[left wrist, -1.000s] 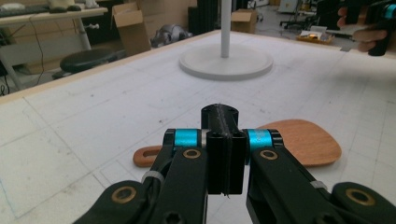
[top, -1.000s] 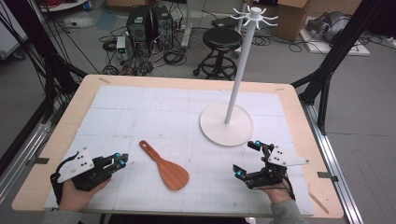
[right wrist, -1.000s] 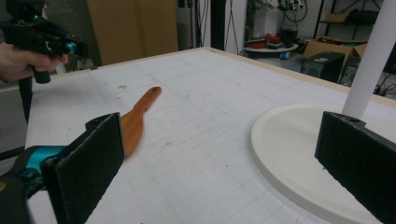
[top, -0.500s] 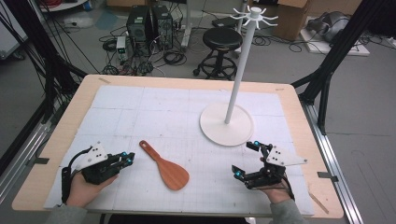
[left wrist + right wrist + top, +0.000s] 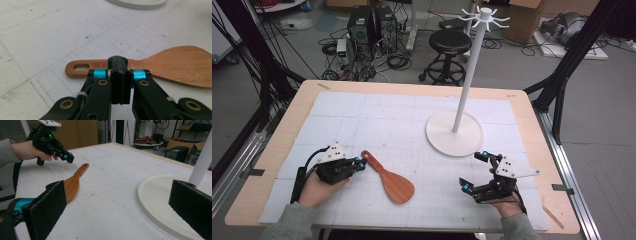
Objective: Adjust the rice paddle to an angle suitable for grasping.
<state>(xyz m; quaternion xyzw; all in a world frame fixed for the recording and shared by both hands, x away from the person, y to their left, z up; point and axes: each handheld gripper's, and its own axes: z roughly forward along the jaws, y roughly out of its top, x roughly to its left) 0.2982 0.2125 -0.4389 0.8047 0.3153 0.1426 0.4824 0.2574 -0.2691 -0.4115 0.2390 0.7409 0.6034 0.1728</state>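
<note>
High view: gridded white table mat (image 5: pixel 377 115)

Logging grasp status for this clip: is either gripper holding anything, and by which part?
Nothing is held. The left gripper is shut and empty, just short of the wooden spatula's handle. The right gripper is open and empty.

a brown wooden spoon (image 5: pixel 388 176) lies flat on the white tabletop (image 5: pixel 412 120). it has a thin handle with a hole at the end and a wide round blade. the handle end lies just in front of the left claw (image 5: pixel 360 162), whose tips are shut.
</note>
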